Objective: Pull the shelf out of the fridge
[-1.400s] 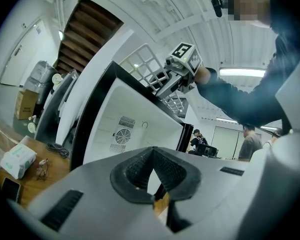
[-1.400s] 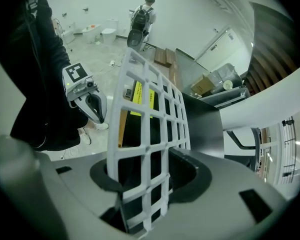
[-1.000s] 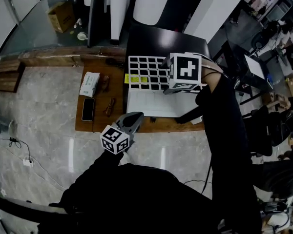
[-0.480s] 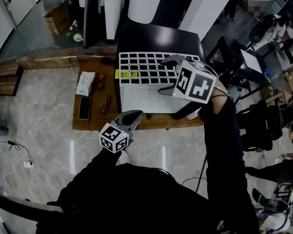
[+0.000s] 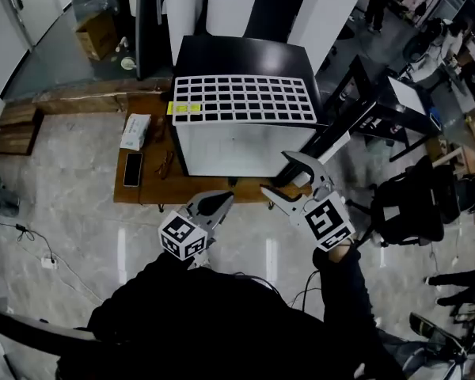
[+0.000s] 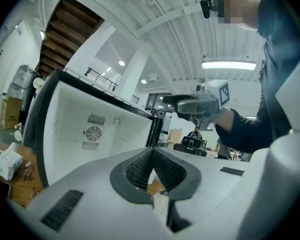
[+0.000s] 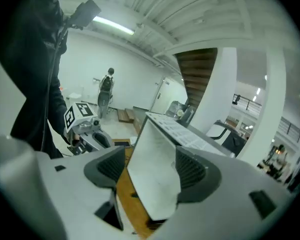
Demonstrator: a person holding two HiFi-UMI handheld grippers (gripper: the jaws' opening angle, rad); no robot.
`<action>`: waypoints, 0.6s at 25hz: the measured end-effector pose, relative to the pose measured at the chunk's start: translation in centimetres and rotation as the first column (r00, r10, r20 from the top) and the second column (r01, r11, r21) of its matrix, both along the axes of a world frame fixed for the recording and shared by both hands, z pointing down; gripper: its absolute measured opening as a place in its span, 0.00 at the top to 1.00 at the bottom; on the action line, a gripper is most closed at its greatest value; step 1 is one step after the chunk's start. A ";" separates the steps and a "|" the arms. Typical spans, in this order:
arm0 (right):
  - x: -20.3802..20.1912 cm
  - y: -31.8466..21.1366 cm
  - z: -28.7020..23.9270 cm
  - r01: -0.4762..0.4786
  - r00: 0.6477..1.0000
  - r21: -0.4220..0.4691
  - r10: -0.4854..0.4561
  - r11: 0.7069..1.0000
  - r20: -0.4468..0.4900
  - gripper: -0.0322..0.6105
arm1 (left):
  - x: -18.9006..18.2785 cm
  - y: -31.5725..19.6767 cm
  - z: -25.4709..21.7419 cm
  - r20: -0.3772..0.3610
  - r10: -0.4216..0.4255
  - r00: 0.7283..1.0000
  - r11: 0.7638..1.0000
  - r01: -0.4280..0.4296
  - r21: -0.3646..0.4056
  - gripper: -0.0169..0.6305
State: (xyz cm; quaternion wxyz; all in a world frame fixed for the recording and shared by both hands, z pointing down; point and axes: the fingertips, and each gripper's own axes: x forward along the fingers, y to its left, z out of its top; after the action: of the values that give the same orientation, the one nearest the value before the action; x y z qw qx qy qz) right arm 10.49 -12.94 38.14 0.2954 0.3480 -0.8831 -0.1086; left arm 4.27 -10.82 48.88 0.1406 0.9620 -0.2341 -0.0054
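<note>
Seen from above: a person in black sleeves holds two grippers in front of a small fridge (image 5: 237,54). It stands on a low wooden surface (image 5: 146,190) on a pale marble floor (image 5: 63,236). The fridge has a black top & a white front.

The shelf (image 5: 244,100), a white wire grid, is out of the fridge. It lies flat on the fridge's top, over the front half, w/ its near edge along the front. A small yellow label (image 5: 184,108) sits by the shelf's left corner.

The left gripper (image 5: 220,203) is low centre, near the surface's front edge & apart from the fridge. Its fingers (image 6: 135,170) are pressed together w/ nothing btwn them. Its own view shows the fridge's white inside w/ a round fan grille (image 6: 93,133) on an inner wall.

The right gripper (image 5: 275,172) is beside it, in front of the fridge's right front corner, not touching it. Its fingers (image 7: 107,168) stand wide apart & have just been closing a little. Nothing is held; only the fridge's white corner shows beyond the gap.

On the surface left of the fridge: a white & green box (image 5: 134,131), a dark phone (image 5: 132,169), a pair of glasses (image 5: 165,163). Bkgd: a cardboard box (image 5: 95,28) top left, an office chair (image 5: 412,204) at right.
</note>
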 end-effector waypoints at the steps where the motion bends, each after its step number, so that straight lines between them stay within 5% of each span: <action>1: 0.4 1.3 1.3 -0.005 0.998 -0.032 0.006 0.999 0.057 0.47 | 0.3 0.9 0.1 0.005 0.006 1.000 1.000 -0.006 -0.001 0.96; 4: 1.4 4.6 4.6 -0.029 0.972 -0.116 0.055 0.993 0.230 0.54 | 0.9 3.7 0.3 0.014 0.019 1.000 1.000 -0.019 0.006 0.96; 8: 2.0 8.3 8.5 -0.063 0.886 -0.171 0.134 0.983 0.445 0.71 | 0.9 6.9 1.6 0.044 0.029 0.999 1.000 -0.029 0.009 0.96; 15: 1.2 13.0 11.8 -0.056 0.779 -0.182 0.157 0.982 0.607 0.93 | -0.1 11.0 2.4 0.079 -0.010 0.997 1.000 0.008 0.028 0.96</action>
State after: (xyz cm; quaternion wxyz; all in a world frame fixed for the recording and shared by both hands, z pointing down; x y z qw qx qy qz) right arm 11.69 0.09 49.96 0.0215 0.3899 -0.9156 0.0965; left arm 4.18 0.18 51.31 0.1178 0.9622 -0.2438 0.0290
